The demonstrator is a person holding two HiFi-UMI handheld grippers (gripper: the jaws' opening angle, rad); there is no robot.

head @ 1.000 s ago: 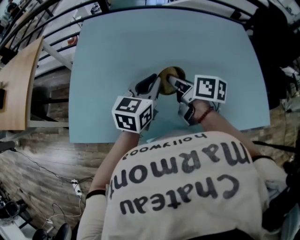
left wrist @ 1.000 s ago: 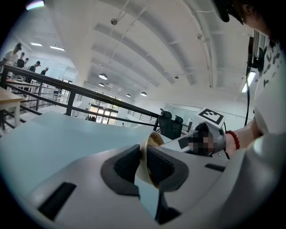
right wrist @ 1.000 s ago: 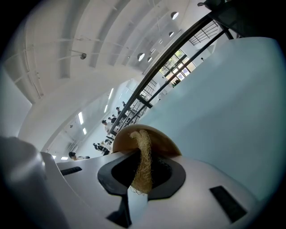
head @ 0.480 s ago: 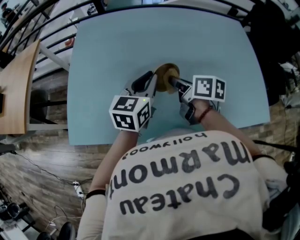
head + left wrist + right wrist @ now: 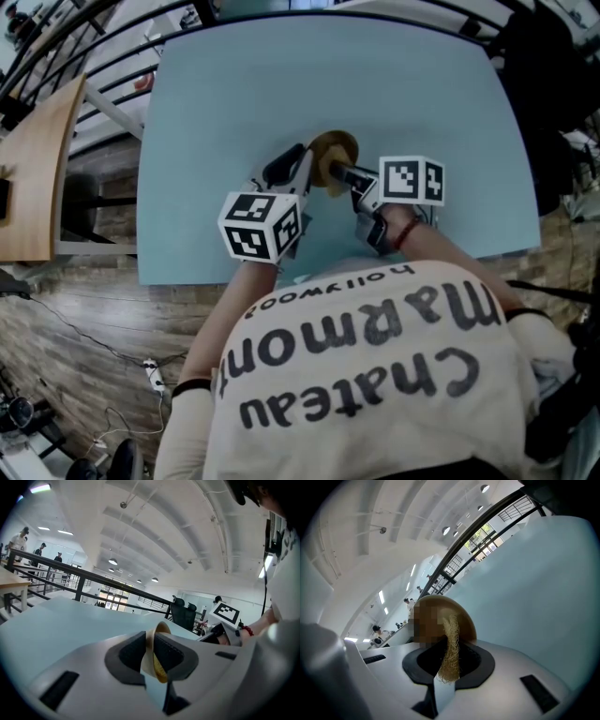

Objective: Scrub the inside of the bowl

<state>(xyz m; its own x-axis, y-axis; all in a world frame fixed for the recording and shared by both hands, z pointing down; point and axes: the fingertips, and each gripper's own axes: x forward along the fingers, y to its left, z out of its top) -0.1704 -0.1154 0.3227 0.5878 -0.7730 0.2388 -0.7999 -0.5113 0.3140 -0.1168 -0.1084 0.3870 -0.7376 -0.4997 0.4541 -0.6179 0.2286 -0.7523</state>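
Observation:
A small tan bowl (image 5: 335, 150) stands tilted on the light blue table (image 5: 234, 103), near its middle. My left gripper (image 5: 307, 167) is shut on the bowl's near left wall; in the left gripper view the cream rim (image 5: 158, 632) runs between the dark pads (image 5: 131, 651). My right gripper (image 5: 341, 172) reaches into the bowl from the right, shut on a pale straw-coloured fibre scrubber (image 5: 450, 651). In the right gripper view the brown bowl (image 5: 464, 618) rises right behind the scrubber's strands. Part of the bowl there is covered by a mosaic patch.
The table's near edge (image 5: 187, 272) runs just below both grippers, close to the person's shirt (image 5: 366, 366). A wooden desk (image 5: 37, 178) stands to the left, across a strip of plank floor. Black railings (image 5: 56, 56) cross the far left corner. A dark chair (image 5: 553, 84) stands at the right.
The right gripper has shifted a little to the left with the scrubber. The bowl has moved slightly left and tipped, still held by the left gripper.

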